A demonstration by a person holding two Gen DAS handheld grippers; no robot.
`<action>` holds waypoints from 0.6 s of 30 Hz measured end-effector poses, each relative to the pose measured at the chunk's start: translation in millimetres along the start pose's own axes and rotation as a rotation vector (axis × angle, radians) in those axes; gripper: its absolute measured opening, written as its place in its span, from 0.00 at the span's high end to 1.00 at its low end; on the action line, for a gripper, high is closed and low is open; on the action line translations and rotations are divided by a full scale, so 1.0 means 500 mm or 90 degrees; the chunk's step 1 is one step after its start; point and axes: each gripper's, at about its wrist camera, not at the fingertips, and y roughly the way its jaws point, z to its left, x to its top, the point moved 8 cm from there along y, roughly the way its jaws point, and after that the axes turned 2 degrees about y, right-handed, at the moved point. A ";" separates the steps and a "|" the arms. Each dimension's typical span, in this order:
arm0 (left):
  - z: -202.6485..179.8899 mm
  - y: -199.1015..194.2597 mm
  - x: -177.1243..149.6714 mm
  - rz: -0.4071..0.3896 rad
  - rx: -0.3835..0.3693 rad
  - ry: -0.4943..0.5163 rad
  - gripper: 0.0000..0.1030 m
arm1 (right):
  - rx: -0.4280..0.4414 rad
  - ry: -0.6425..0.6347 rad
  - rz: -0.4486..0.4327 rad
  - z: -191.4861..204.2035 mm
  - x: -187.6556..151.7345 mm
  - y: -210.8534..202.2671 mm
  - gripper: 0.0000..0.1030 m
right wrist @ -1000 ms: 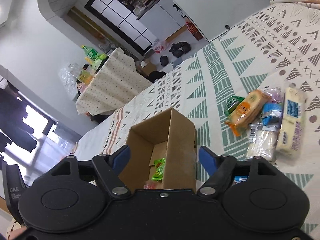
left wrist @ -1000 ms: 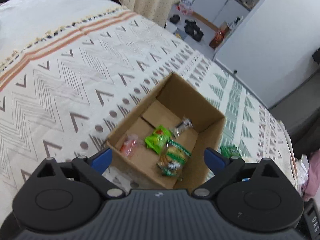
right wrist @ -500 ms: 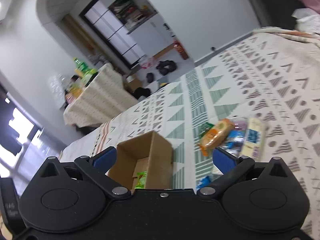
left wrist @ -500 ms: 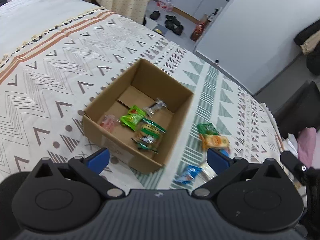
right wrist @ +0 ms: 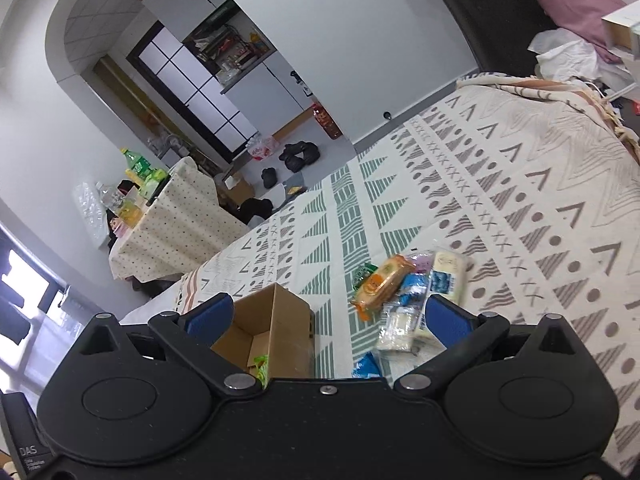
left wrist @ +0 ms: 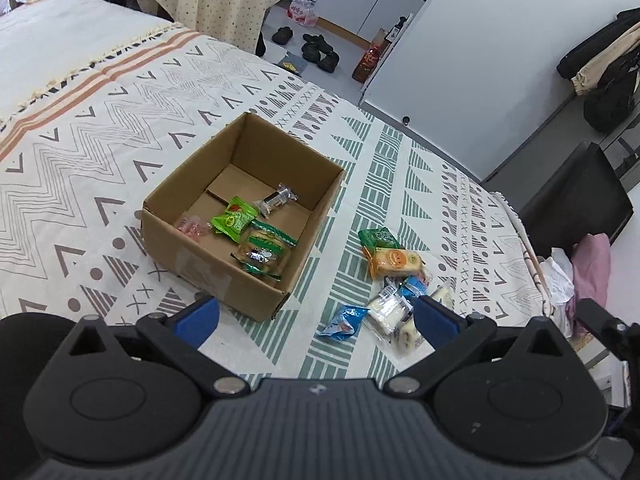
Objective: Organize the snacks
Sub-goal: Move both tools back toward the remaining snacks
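Tools point(left wrist: 316, 318) apart; orange packet point(left wrist: 395, 261) lies crosswise.

My right tongs' point(right wrist: 326, 320) black body covers the near end of the cardboard box point(right wrist: 276, 336), so I see only a sliver of one green packet point(right wrist: 261, 365) inside. A blue wrapper point(right wrist: 366, 366) between my fingers is cut off by that body too. My right blue fingertip point(right wrist: 450, 322) hides the near end of the long cream packet point(right wrist: 446, 276).

From my left tongs point(left wrist: 316, 316), the right fingertip point(left wrist: 436, 320) overlaps a white packet point(left wrist: 406, 338), and print on the loose snacks is too small to read. The pink sweets point(left wrist: 191, 227) sit half behind the box wall.
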 end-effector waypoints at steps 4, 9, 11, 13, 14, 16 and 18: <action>-0.015 0.011 -0.013 0.010 -0.006 -0.006 0.00 | 0.004 -0.016 -0.009 -0.010 0.007 -0.015 0.00; -0.021 0.027 -0.025 0.006 0.017 -0.016 0.00 | 0.010 -0.017 0.002 -0.041 0.008 -0.001 0.00; -0.027 0.039 -0.033 0.017 0.018 -0.020 0.00 | 0.017 -0.021 0.006 -0.050 0.008 0.004 0.00; -0.033 0.053 -0.041 0.022 0.026 -0.020 0.00 | 0.022 -0.019 0.011 -0.063 0.005 0.013 0.00; -0.036 0.060 -0.043 0.022 0.028 -0.020 0.00 | 0.022 -0.015 0.015 -0.070 0.004 0.018 0.00; -0.044 0.077 -0.048 0.021 0.029 -0.023 0.00 | 0.019 -0.003 0.024 -0.088 0.002 0.031 0.00; -0.053 0.096 -0.056 0.026 0.025 -0.028 0.00 | 0.017 0.014 0.030 -0.107 0.000 0.045 0.01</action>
